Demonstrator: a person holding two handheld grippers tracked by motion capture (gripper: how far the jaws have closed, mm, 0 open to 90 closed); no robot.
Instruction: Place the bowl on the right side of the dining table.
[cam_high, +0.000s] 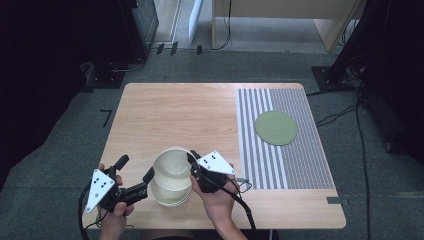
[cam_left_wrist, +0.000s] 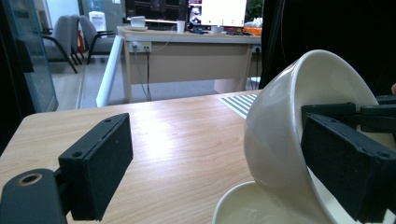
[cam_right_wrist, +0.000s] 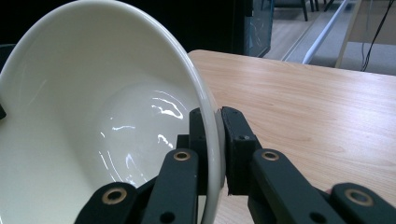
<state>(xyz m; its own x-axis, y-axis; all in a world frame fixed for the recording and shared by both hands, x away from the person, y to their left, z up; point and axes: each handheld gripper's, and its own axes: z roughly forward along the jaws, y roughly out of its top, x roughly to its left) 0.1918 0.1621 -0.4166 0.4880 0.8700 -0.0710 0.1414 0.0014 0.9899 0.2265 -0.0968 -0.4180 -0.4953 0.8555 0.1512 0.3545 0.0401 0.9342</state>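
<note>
Bowls first: the upper bowl (cam_high: 172, 165), cream white, sits tilted in the lower middle of the high view, its bottom edge resting inside the lower bowl (cam_high: 170, 194) just below it near the table's (cam_high: 190, 115) front edge. The right gripper (cam_right_wrist: 217, 149) has its jaws pinched tight on the upper bowl's rim, one jaw inside and one outside, so that thin wall is all it's got. The left gripper (cam_high: 136, 175), at lower left, has its jaws spread wide with nothing between them; one jaw is near the bowl's outer wall, and I can't tell if it touches.

What could go wrong, I reckon: a rim pinch on glazed ceramic is slippery, and the bowl's weight hangs off to one side. Any quick twist could let it swing or slide and clack into the lower bowl. Farther out, a green plate (cam_high: 276, 128) sits on the striped mat (cam_high: 300, 165) at right, well apart.
</note>
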